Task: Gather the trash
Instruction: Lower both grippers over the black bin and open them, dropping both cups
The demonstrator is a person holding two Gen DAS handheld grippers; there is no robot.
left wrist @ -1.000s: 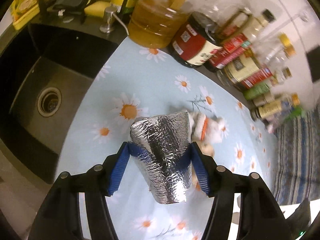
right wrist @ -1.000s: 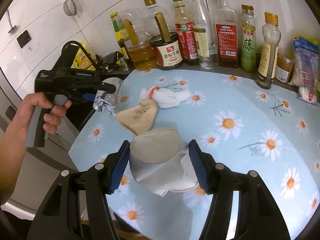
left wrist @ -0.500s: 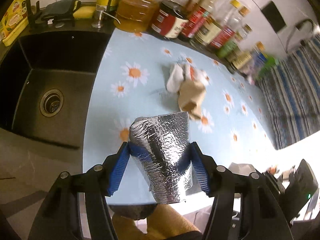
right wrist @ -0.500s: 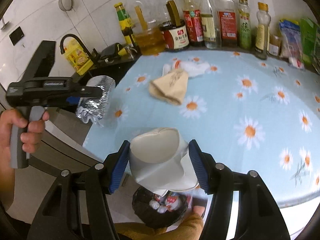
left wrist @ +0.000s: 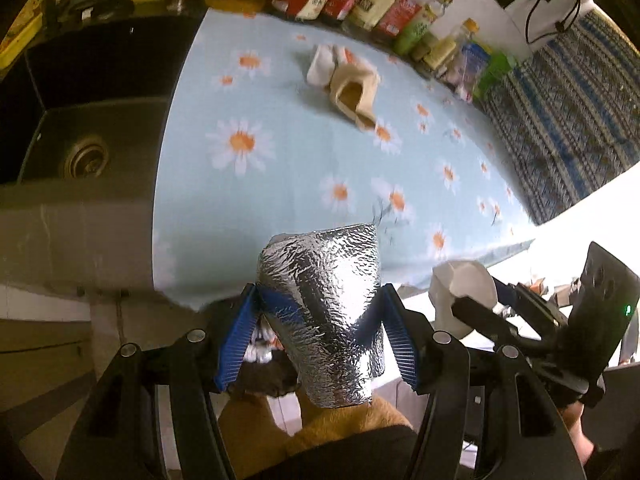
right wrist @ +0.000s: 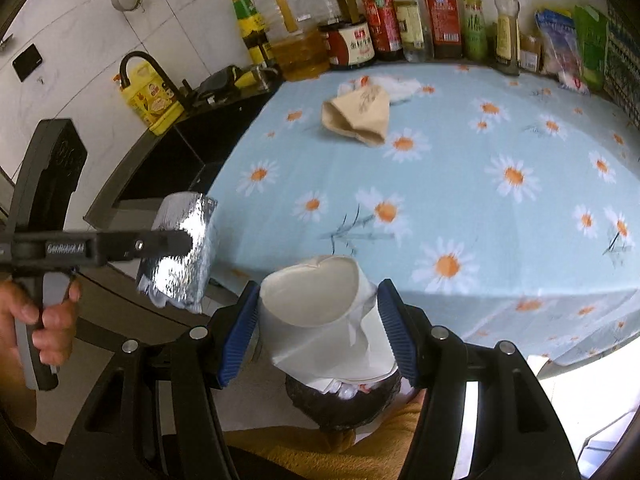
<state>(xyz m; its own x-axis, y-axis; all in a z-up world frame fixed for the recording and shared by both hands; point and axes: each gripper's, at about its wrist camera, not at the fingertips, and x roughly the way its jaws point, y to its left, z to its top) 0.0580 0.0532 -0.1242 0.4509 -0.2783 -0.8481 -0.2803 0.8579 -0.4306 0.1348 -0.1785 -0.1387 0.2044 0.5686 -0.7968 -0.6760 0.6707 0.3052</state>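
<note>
— Silver foil bag (left wrist: 324,316), crinkled all over: what has hold of it?
— The left gripper (left wrist: 318,338). Its blue pads (left wrist: 240,344) press in on both sides of the bag, so the jaws are clamped on it, held just past the front edge of the table (left wrist: 280,184).
— And the other one?
— The right gripper (right wrist: 318,334) is clamped the same way on a crumpled white paper cup (right wrist: 320,312), with its mouth facing up and a torn flap hanging at one side.
— Where is the bin?
— Right below. A dark trash bin (right wrist: 344,404) with white scraps already in it sits under the cup in the right wrist view, beside the person's mustard-coloured clothing (right wrist: 304,446).
— Anything left on the table?
— A tan paper bag (right wrist: 358,116) lying on its side, touching a white crumpled wrapper (right wrist: 400,88) behind it, both well back near the row of bottles (right wrist: 404,20). The cloth is pale blue with daisies, and a dark sink (left wrist: 84,136) lies beside it.
</note>
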